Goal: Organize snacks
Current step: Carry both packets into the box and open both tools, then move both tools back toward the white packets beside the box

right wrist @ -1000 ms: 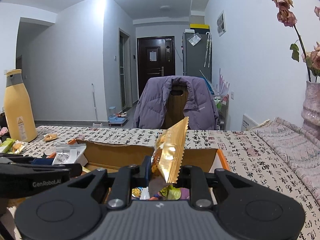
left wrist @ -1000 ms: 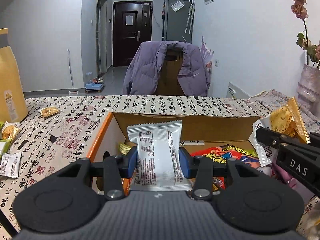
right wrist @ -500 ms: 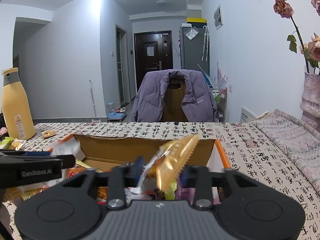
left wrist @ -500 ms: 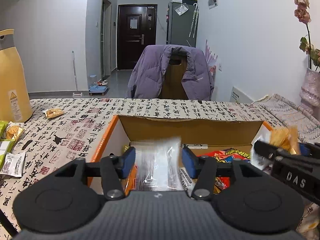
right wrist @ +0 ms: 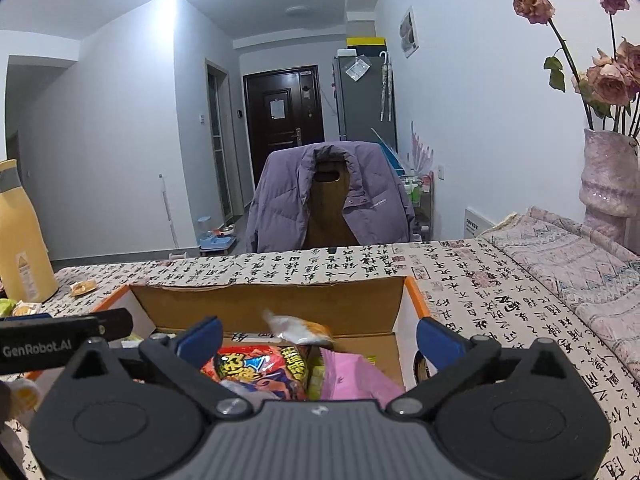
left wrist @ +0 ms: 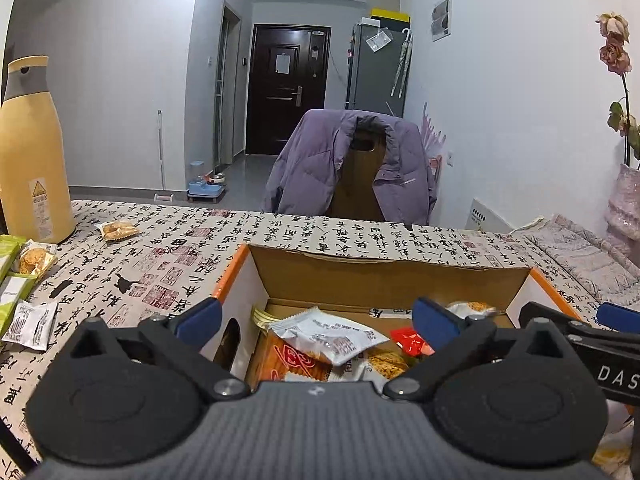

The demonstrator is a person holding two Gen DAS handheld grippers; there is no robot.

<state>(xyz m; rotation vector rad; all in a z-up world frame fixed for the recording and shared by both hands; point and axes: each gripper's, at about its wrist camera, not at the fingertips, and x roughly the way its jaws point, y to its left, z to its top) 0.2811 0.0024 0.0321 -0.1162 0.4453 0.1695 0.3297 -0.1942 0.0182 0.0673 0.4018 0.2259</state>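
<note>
Over calligraphy-print surface (left wrist: 168, 256), with both snacks dropping into cardboard box (left wrist: 384, 276) — white packet (left wrist: 332, 336) atop the pile, golden packet (right wrist: 298, 328) mid-fall — finishing by opening left tool (left wrist: 316, 316) and right tool (right wrist: 318, 338) wide, empty, then lifting clear without snagging wrappers.

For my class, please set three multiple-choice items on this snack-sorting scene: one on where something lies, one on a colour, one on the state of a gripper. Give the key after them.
1. Where does the white snack packet lie?
A. inside the cardboard box
B. beside the yellow bottle
C. on the chair

2. What colour is the jacket hung over the chair?
A. red
B. purple
C. green

3. How does the left gripper stand?
A. clamped on a packet
B. shut on nothing
C. jaws spread wide, nothing held

Key: 1 A, the packet rests on the other snacks in the box. 2 B, the jacket is plainly purple. 3 C, its opening blue pads stand clear of the packet below.
</note>
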